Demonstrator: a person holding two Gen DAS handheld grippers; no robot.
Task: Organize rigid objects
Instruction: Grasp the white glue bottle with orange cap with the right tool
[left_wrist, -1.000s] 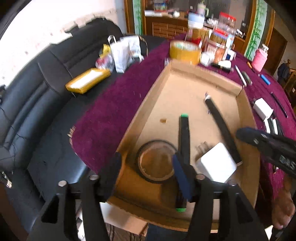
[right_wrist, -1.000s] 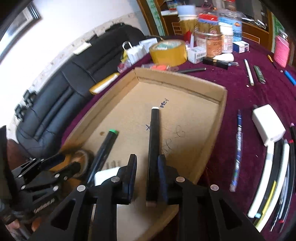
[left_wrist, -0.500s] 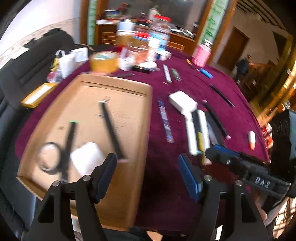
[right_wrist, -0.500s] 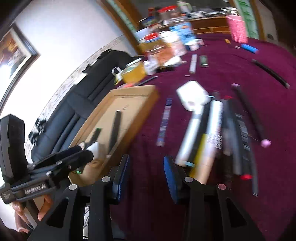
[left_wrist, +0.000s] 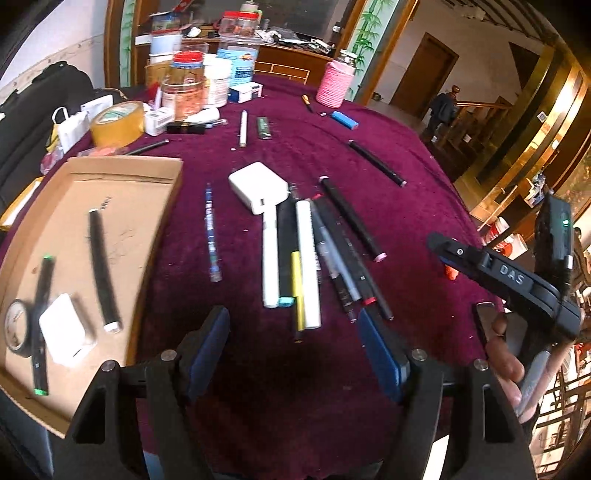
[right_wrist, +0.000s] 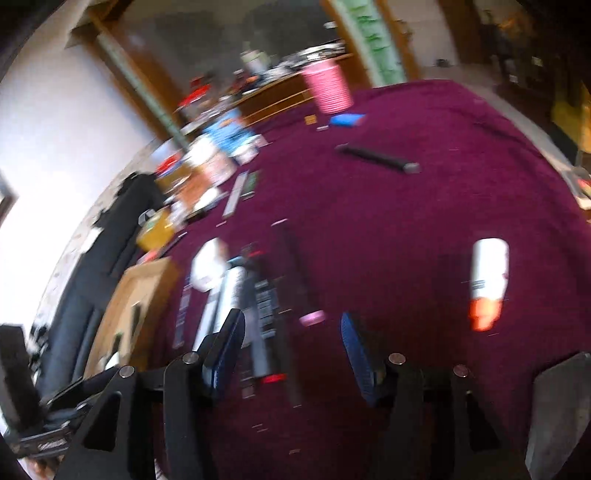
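Jaws apart and empty, both grippers, left (left_wrist: 293, 345) and right (right_wrist: 291, 349), hover above the pens (left_wrist: 306, 258).

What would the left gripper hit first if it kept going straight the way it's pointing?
Most likely the bundle of pens on the purple tablecloth. The left gripper is open and their near ends lie just ahead between its fingers. Its height above them is hard to judge.

"DAS" in pale raised letters on black body of right gripper (left_wrist: 439, 245), right side of left wrist frame. Printed labels on jars (left_wrist: 184, 88) and small boxes, upper left, too small to read. Handwritten marks on cardboard tray (left_wrist: 122, 206) floor illegible. Right wrist frame too blurred for text.
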